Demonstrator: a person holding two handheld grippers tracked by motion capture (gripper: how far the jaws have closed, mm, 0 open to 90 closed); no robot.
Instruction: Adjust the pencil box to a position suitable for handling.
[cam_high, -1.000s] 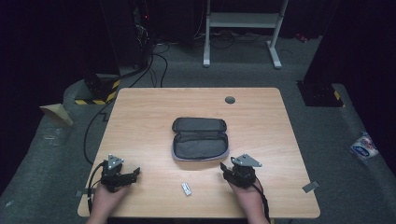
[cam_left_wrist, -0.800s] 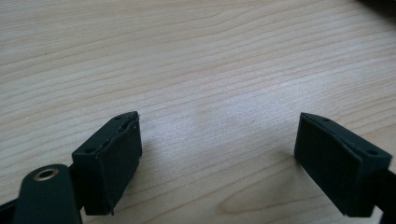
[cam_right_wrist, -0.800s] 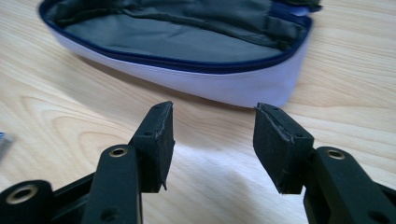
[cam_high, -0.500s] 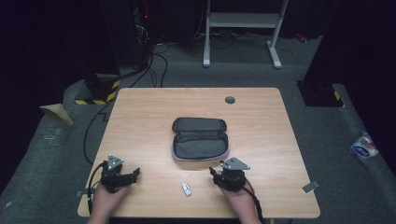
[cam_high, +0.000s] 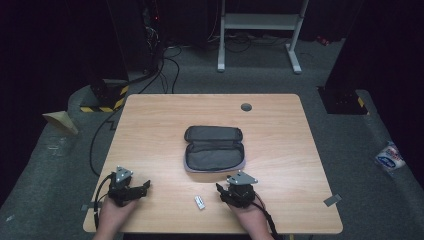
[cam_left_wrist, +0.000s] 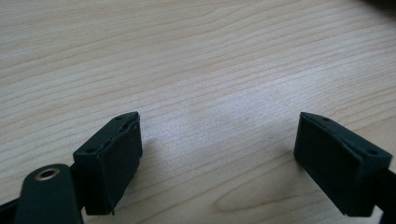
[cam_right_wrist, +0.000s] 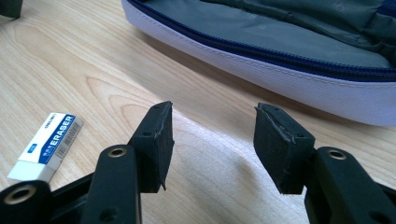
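On the desk: a light wooden desk (cam_high: 150, 125) carries everything; a small round dark grommet (cam_high: 246, 107) sits near its far edge.
Surroundings: a grey, zip-edged fabric pencil case (cam_high: 214, 148) lies open at the desk's middle, just beyond the right hand-held gripper (cam_high: 226, 192); nothing lies between that gripper and the eraser.
Eraser: a small white rectangular eraser with a blue printed sleeve (cam_right_wrist: 45, 146) lies flat near the desk's front edge, just left of the right hand-held gripper and well apart from the left one.
Right hand-held gripper: jaws partly apart, empty, bare wood between them.
Left hand-held gripper (cam_high: 141, 187): jaws spread wide, holding nothing, low over bare wood at the front left.
Count: one eraser, one pencil case, two hand-held grippers, one grommet.
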